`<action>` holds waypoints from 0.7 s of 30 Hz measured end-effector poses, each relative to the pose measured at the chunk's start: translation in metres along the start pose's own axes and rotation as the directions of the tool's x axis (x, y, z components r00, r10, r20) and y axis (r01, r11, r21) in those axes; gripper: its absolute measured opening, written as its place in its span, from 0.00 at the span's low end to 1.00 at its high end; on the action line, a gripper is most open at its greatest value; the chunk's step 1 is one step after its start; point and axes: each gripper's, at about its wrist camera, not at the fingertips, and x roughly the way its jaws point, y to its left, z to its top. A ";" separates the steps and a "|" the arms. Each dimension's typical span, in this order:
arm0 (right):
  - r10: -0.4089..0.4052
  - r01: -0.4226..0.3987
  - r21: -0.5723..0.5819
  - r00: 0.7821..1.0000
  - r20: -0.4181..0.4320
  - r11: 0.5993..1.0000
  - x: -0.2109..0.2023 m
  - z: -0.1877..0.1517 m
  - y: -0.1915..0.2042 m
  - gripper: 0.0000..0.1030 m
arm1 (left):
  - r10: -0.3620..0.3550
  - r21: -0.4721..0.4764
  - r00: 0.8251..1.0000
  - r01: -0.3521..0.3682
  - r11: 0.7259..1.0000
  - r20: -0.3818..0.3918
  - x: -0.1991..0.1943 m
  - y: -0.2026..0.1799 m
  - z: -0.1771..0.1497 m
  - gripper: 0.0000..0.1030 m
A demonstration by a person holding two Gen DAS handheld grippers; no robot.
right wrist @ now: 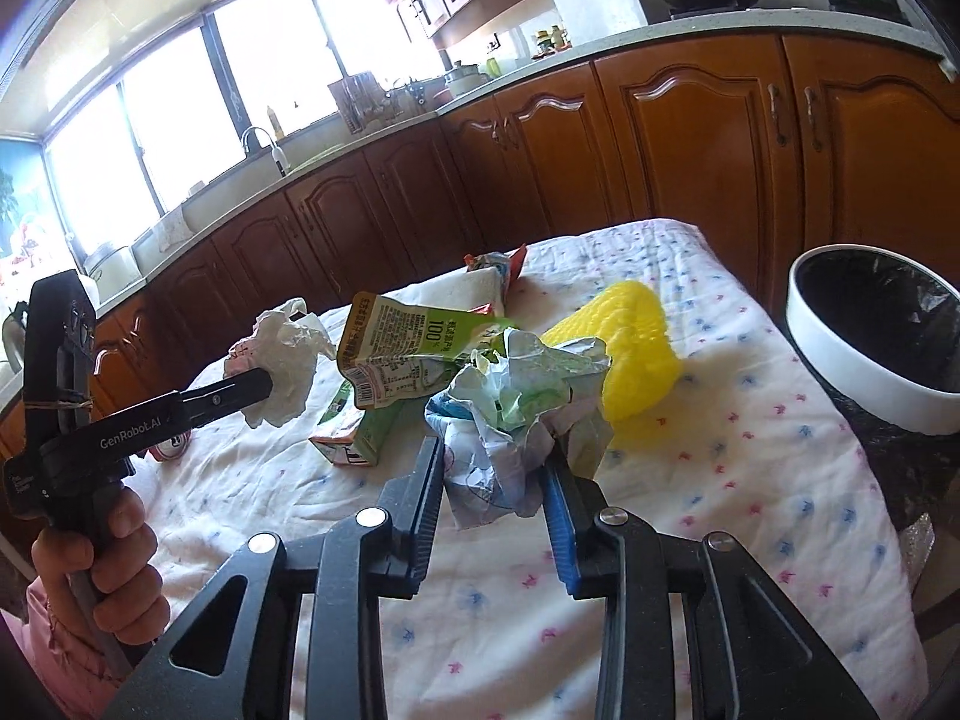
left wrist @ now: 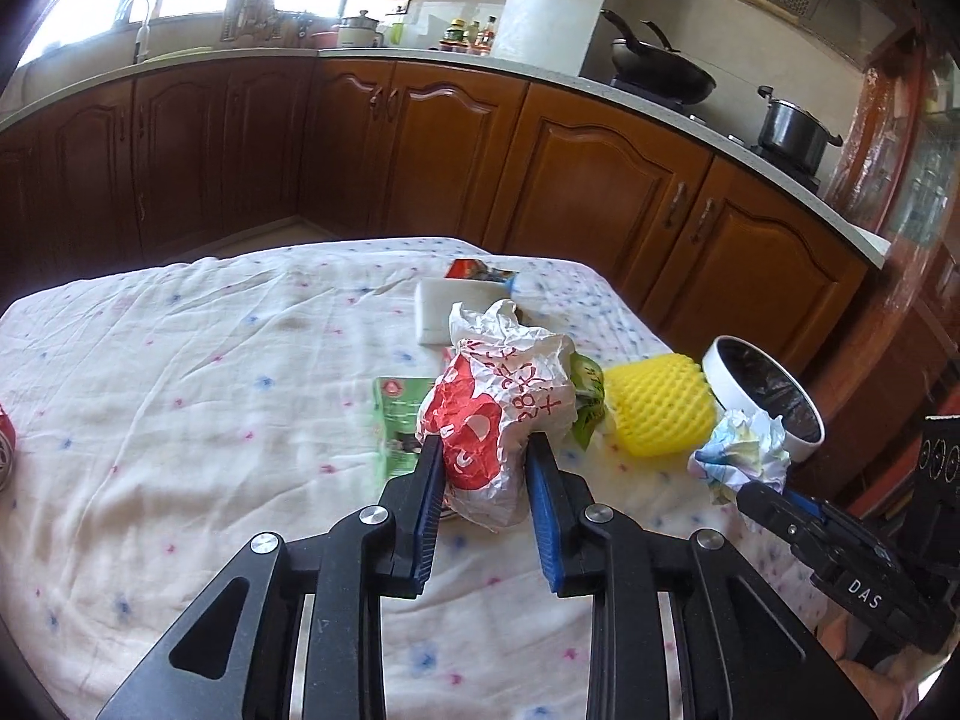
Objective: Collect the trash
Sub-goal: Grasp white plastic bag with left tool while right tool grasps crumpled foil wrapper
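In the left wrist view my left gripper [left wrist: 485,444] is shut on a crumpled white-and-red plastic wrapper [left wrist: 498,396], lifted just off the flowered tablecloth [left wrist: 180,396]. In the right wrist view my right gripper [right wrist: 493,453] is shut on a crumpled ball of pale printed paper [right wrist: 510,408]. Each view shows the other gripper too: the right gripper [left wrist: 747,495] with its paper [left wrist: 744,456], and the left gripper [right wrist: 264,387] with its wrapper [right wrist: 282,360], held by a hand. A white round bin [left wrist: 729,381] [right wrist: 840,372] with a black liner stands at the table's right edge.
On the cloth lie a yellow foam net [left wrist: 660,408] [right wrist: 636,348], a green carton [left wrist: 399,420] [right wrist: 360,438], a green juice pouch [right wrist: 408,354], a white block [left wrist: 438,312], a red snack wrapper [left wrist: 474,270] and a red can [left wrist: 6,438]. Wooden kitchen cabinets stand behind.
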 end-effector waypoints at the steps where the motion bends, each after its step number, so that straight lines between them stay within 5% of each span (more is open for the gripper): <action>1: -0.009 0.009 0.008 1.000 0.006 1.000 -0.004 0.000 -0.004 0.31 | -0.014 0.008 1.000 0.014 1.000 -0.004 0.001 -0.005 0.000 0.25; 21: -0.159 0.139 0.174 0.982 0.106 0.975 -0.069 -0.003 -0.092 0.31 | -0.208 0.170 0.977 0.213 0.962 -0.047 0.017 -0.097 0.007 0.25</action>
